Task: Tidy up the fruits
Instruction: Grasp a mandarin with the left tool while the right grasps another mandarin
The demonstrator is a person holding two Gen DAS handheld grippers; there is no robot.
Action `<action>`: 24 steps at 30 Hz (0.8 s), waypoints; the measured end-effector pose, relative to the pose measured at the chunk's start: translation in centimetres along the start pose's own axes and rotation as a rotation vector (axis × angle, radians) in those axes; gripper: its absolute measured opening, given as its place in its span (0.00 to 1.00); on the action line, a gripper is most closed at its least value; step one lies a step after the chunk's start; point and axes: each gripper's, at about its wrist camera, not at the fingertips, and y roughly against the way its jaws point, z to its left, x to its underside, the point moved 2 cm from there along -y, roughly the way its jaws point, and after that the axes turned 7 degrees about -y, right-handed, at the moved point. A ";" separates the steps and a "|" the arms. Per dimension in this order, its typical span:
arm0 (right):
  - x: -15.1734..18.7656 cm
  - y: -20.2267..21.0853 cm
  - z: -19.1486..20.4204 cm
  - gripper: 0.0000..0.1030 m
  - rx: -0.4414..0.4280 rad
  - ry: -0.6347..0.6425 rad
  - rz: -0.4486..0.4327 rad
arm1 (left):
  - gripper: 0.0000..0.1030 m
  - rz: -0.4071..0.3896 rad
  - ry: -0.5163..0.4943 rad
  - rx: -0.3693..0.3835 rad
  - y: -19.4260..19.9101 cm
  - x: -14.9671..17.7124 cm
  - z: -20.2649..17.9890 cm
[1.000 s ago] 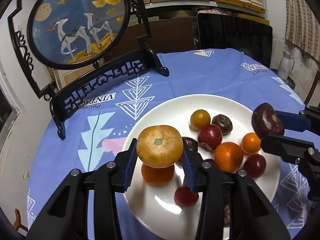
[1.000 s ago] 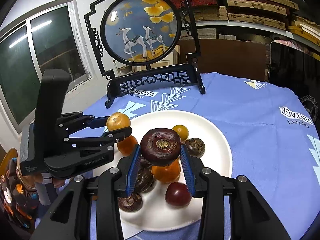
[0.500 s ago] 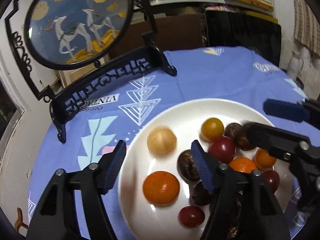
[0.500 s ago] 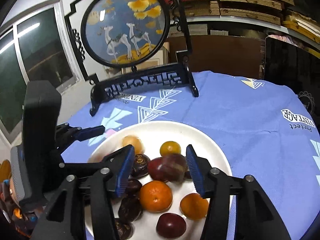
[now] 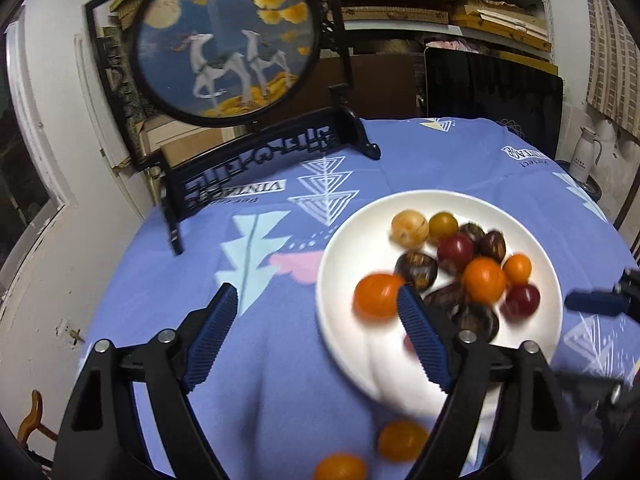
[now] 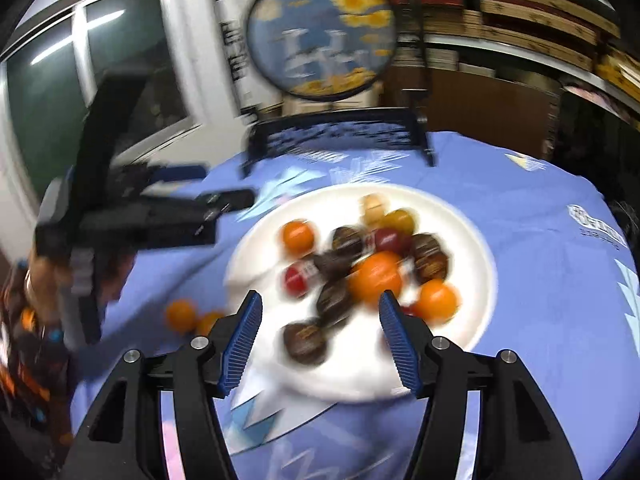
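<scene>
Blue tablecloth [image 5: 440, 168] w/ white plate [image 5: 348, 240]; round deer screen [image 5: 228, 36], shelves behind.

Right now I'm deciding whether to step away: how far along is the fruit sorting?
Mostly done: about a dozen fruits sit on the white plate. In hand: nothing; the left gripper and right gripper are both opening with no fruit gripped. Left: two oranges lie on the blue tablecloth just off the plate's near edge.
</scene>
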 end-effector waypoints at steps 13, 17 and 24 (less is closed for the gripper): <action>4.0 -7.6 6.5 0.59 -0.029 0.021 0.208 | 0.82 0.049 -0.015 0.003 4.7 8.5 4.2; 3.3 -9.1 6.9 0.59 -0.013 0.012 0.206 | 0.84 0.070 -0.055 0.030 4.7 10.1 3.9; 3.5 -8.5 7.0 0.34 -0.020 0.021 0.200 | 0.84 0.092 -0.111 0.108 4.0 11.7 2.0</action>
